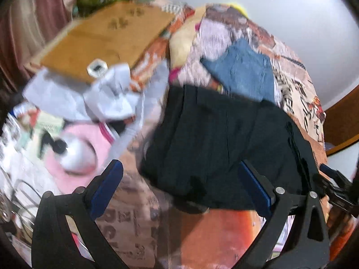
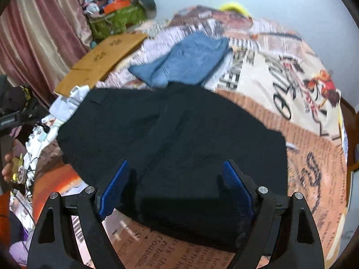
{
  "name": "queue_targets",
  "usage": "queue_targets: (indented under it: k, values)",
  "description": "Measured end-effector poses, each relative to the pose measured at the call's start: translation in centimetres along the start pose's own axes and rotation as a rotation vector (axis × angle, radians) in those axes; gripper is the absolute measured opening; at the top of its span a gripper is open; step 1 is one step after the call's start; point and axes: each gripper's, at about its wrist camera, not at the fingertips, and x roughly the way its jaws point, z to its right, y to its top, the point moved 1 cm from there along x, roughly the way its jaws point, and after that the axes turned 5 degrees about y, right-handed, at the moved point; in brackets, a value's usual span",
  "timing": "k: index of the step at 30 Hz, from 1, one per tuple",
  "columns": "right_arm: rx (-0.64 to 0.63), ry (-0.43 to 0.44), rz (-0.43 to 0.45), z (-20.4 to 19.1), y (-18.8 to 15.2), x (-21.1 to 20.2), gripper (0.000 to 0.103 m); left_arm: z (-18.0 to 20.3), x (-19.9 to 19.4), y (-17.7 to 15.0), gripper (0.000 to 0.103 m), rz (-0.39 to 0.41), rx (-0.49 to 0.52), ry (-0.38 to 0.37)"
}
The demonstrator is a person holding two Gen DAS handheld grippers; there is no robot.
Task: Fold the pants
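Black pants (image 2: 170,139) lie folded into a wide flat bundle on the printed bedspread (image 2: 309,148). My right gripper (image 2: 176,179) hovers over their near edge, open, with the blue pads (image 2: 114,190) apart and nothing between them. In the left wrist view the same black pants (image 1: 215,139) sit ahead and to the right. My left gripper (image 1: 179,172) is open too, its right finger over the pants' near corner and its left finger over bare bedspread (image 1: 134,224). The right gripper's tip (image 1: 336,179) shows at the far right edge of that view.
Folded blue jeans (image 2: 190,60) lie beyond the black pants. A brown cardboard sheet (image 2: 105,58) and pale grey clothes (image 1: 89,96) sit to the left, with a pink garment (image 1: 89,139) nearer. A curtain (image 2: 40,33) hangs left. A person's hand (image 2: 7,163) shows at the left edge.
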Motion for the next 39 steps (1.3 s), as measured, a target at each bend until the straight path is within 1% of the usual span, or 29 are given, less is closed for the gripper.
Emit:
queue_targets:
  k: [3, 4, 7, 10, 11, 15, 17, 18, 20, 22, 27, 29, 30, 31, 33, 34, 35, 36, 37, 38, 39]
  values:
    - [0.038, -0.004, -0.049, 0.6, -0.5, 1.4, 0.083, -0.1, 2.1, -1.2, 0.103, -0.088, -0.009, -0.048]
    - [0.053, 0.003, -0.055, 0.8, -0.6, 1.7, 0.083, 0.1, 2.6, -1.3, 0.103, -0.106, -0.009, -0.059]
    - [0.080, -0.004, -0.048, 1.0, -1.0, 1.7, 0.092, 0.7, 4.1, -2.4, 0.103, -0.174, -0.026, -0.126]
    - [0.090, 0.002, -0.046, 1.1, -1.3, 1.7, 0.093, 1.0, 5.1, -3.1, 0.103, -0.236, -0.066, -0.223]
    - [0.092, 0.002, -0.047, 1.1, -1.3, 1.7, 0.094, 1.0, 5.5, -3.3, 0.103, -0.263, -0.092, -0.268]
    - [0.096, 0.002, -0.051, 1.1, -1.2, 1.8, 0.096, 1.0, 6.5, -3.5, 0.103, -0.307, -0.144, -0.383]
    - [0.098, 0.004, -0.051, 1.1, -1.2, 2.0, 0.097, 1.1, 7.4, -3.3, 0.103, -0.340, -0.171, -0.462]
    - [0.101, 0.005, -0.051, 1.2, -1.2, 2.0, 0.097, 1.2, 7.7, -3.1, 0.103, -0.345, -0.177, -0.467]
    - [0.106, 0.008, -0.051, 1.3, -1.2, 2.1, 0.099, 1.5, 8.6, -2.4, 0.103, -0.354, -0.196, -0.461]
    - [0.107, 0.010, -0.051, 1.3, -1.2, 2.2, 0.100, 1.9, 9.0, -1.7, 0.103, -0.344, -0.189, -0.437]
    - [0.098, 0.009, -0.055, 1.0, -1.2, 2.3, 0.102, 3.8, 9.5, -0.3, 0.103, -0.287, -0.141, -0.300]
    - [0.097, 0.011, -0.054, 1.0, -1.2, 2.4, 0.102, 4.5, 9.3, 0.3, 0.101, -0.241, -0.132, -0.248]
    - [0.097, 0.013, -0.054, 1.0, -1.2, 2.4, 0.102, 4.4, 9.3, 0.4, 0.093, -0.227, -0.136, -0.231]
    - [0.098, 0.016, -0.053, 1.1, -1.2, 2.4, 0.102, 4.4, 9.3, 0.5, 0.088, -0.211, -0.144, -0.203]
    - [0.099, 0.018, -0.050, 1.1, -1.3, 2.4, 0.103, 4.3, 9.3, 1.0, 0.070, -0.178, -0.160, -0.163]
    - [0.100, 0.020, -0.050, 1.1, -1.3, 2.4, 0.103, 4.2, 9.3, 1.2, 0.064, -0.162, -0.163, -0.143]
    - [0.100, 0.022, -0.049, 1.1, -1.3, 2.4, 0.103, 4.0, 9.3, 1.3, 0.048, -0.145, -0.160, -0.113]
    - [0.101, 0.024, -0.049, 1.1, -1.3, 2.4, 0.103, 3.9, 9.3, 1.4, 0.044, -0.121, -0.149, -0.096]
    - [0.102, 0.026, -0.049, 1.0, -1.3, 2.4, 0.103, 3.9, 9.2, 1.6, 0.042, -0.113, -0.143, -0.097]
    - [0.102, 0.028, -0.049, 1.0, -1.3, 2.4, 0.103, 3.9, 8.9, 1.6, 0.032, -0.088, -0.136, -0.079]
    - [0.102, 0.027, -0.049, 1.0, -1.3, 2.4, 0.103, 4.1, 8.6, 1.6, 0.026, -0.067, -0.127, -0.058]
